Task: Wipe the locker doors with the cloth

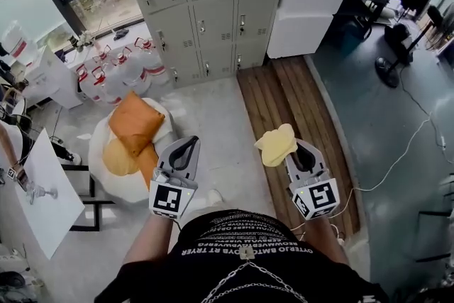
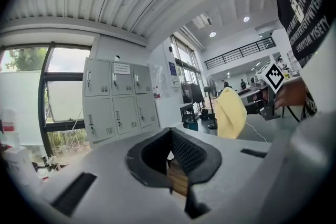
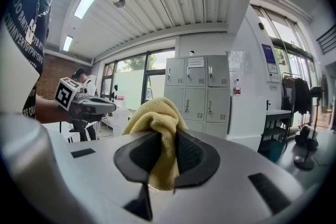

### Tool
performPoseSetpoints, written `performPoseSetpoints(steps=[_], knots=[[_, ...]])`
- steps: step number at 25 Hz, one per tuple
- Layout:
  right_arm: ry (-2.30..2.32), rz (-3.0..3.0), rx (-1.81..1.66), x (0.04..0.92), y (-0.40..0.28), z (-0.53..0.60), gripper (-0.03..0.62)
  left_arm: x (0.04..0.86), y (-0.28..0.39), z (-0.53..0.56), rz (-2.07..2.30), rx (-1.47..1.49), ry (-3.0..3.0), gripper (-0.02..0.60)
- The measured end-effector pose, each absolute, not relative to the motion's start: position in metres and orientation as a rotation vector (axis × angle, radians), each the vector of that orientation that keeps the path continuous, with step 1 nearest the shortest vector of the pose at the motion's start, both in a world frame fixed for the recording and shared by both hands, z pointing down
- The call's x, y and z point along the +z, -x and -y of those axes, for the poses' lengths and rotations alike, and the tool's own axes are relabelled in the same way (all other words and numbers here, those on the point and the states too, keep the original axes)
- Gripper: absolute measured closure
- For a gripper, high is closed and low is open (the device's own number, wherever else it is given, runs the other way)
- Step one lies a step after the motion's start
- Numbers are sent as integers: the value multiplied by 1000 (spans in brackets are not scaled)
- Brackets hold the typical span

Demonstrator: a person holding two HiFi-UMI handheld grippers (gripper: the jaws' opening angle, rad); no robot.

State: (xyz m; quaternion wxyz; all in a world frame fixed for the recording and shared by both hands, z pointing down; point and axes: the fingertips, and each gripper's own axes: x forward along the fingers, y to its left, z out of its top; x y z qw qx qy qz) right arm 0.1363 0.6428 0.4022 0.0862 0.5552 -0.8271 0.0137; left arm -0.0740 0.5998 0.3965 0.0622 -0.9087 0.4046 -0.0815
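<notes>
The yellow cloth (image 3: 156,122) was pinched between the jaws of the right gripper (image 1: 296,151), bunching out ahead of them. The left gripper (image 1: 187,148) had its jaws drawn together, seemingly on nothing. The lockers (image 1: 206,10) stood well ahead of both pairs of jaws.

Your right gripper (image 1: 296,150) pinches the yellow cloth (image 1: 276,144) over the wooden strip (image 1: 273,96). Your left gripper (image 1: 189,147) (jaws together, nothing in them) hangs near an orange cushion (image 1: 135,122). The grey lockers (image 1: 206,3) stand well ahead.
</notes>
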Motion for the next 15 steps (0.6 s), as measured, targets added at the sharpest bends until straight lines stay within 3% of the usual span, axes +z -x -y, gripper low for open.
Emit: performPoseSetpoints(steps=[15], knots=[[-1616, 2431, 18, 396, -41, -563, 534, 410, 161, -526, -1214, -201, 2809, 577]])
